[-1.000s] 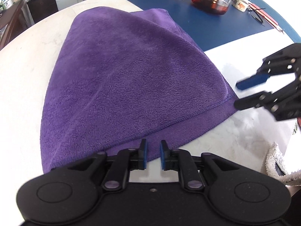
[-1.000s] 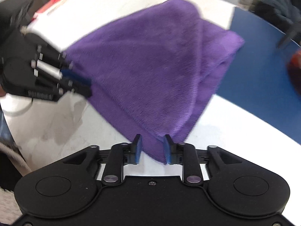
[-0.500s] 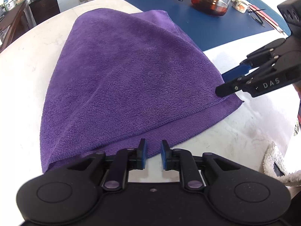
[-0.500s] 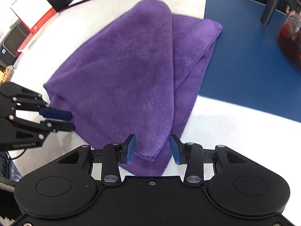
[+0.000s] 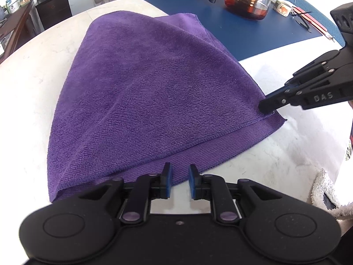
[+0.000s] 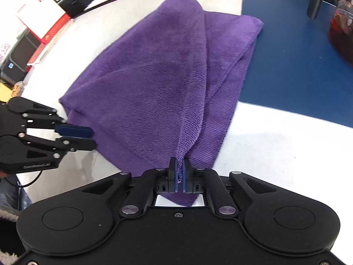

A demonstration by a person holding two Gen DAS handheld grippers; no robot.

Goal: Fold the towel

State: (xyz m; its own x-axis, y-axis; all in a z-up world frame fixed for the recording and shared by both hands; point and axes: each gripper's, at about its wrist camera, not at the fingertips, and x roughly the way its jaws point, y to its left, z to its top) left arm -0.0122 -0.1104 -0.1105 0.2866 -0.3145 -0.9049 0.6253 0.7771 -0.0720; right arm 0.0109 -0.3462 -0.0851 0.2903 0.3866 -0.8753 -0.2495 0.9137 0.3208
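Lying folded on the white surface [image 5: 33, 92], one purple towel [image 5: 154, 92] reaches with its far corner onto a blue mat [image 5: 253, 35]. Bare surface lies open to the towel's left and along its near hem; a glass teapot [image 5: 248, 0] stands well apart on the mat.

Two grippers are present, both angled steeply down. The right gripper [image 6: 180, 176] has its jaws pressed together, pinching the towel's near right corner, and the cloth rises in a ridge from that grip. The left gripper [image 5: 178, 182] sits at the near hem, its jaws a narrow gap apart, with towel edge between them; whether the pads press it cannot be told.
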